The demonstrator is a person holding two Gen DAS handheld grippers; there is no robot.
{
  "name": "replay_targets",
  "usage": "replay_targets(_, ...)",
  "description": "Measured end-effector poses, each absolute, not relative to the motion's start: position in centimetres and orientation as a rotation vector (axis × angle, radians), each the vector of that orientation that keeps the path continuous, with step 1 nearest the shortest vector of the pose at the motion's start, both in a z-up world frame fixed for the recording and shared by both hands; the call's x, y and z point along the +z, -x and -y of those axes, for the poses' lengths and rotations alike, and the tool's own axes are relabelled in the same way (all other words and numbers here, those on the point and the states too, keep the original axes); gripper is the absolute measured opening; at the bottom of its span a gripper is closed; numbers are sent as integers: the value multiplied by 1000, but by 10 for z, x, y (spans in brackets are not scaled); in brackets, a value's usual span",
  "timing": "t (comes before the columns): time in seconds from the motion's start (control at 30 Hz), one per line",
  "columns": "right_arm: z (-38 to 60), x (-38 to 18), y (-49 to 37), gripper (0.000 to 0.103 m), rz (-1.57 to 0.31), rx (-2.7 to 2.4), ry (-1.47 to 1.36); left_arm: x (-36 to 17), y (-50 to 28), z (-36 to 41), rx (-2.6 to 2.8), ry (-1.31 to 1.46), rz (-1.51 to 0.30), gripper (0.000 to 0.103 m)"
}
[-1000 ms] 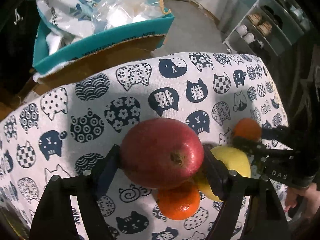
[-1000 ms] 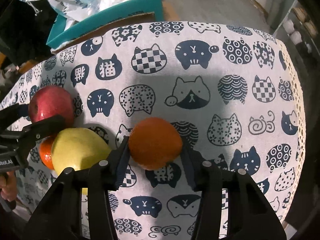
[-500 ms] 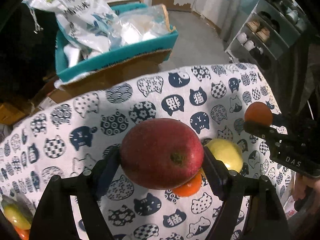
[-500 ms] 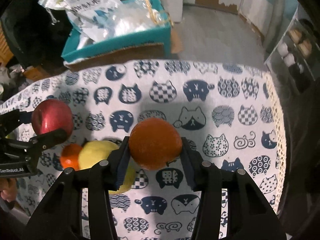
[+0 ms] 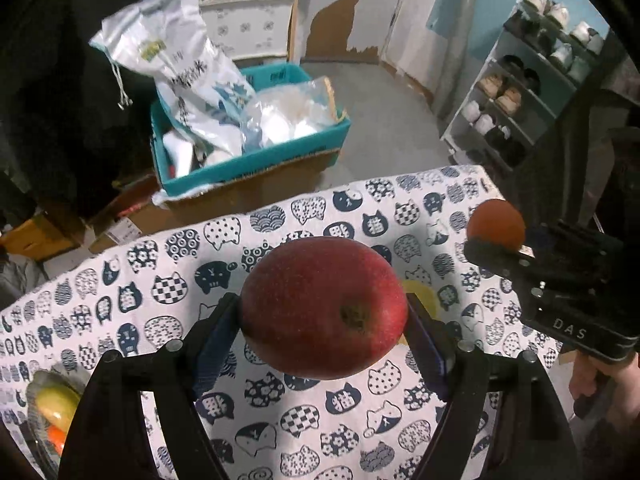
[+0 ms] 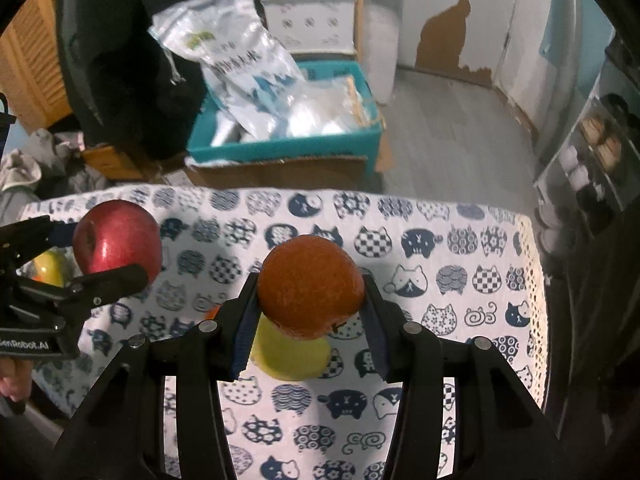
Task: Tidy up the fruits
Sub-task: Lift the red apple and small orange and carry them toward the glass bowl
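At the far left of the table (image 5: 120, 288), seen from the left wrist, a bowl (image 5: 38, 380) holds a yellow-green fruit (image 5: 56, 400) with something orange under it. The table wears a white cloth printed with navy cats (image 6: 440, 280).

The left gripper (image 5: 324, 332) is clamped on a red apple (image 5: 324, 308), its two pads pressing the apple's sides and holding it clear above the cloth. From the right wrist the same apple (image 6: 116, 240) shows at the left, between the left gripper's black fingers (image 6: 108, 278).

Below and just right of the apple, a yellow fruit (image 6: 288, 356) lies on the cloth, with a small orange fruit (image 6: 211, 313) peeking out beside it.

Further right, the right gripper (image 6: 310, 300) is closed tight on an orange (image 6: 310, 288), also lifted off the table, directly above the yellow fruit in its own view. A hand (image 5: 600, 384) grips the handle of that tool.

Beyond the table sit a teal box (image 5: 256, 160) stuffed with plastic bags (image 5: 192, 68), and at the far right a shoe rack (image 5: 520, 92).
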State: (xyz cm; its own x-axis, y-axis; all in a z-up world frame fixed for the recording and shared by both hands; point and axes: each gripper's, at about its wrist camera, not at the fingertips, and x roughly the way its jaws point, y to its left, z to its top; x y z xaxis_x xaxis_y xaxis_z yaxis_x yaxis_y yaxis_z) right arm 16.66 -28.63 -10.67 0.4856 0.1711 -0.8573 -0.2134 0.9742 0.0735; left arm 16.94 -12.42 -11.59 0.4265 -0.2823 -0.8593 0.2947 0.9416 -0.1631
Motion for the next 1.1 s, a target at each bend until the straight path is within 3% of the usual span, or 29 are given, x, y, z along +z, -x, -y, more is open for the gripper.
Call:
replay_targets(0.5,262,-40,-132,47,-881,327,36,-61,-120,106,-389,6,-967,81)
replay_targets(1.1,217,-3,-111,47,-794,450,51,-23,-72,59,-338,8,-850,82)
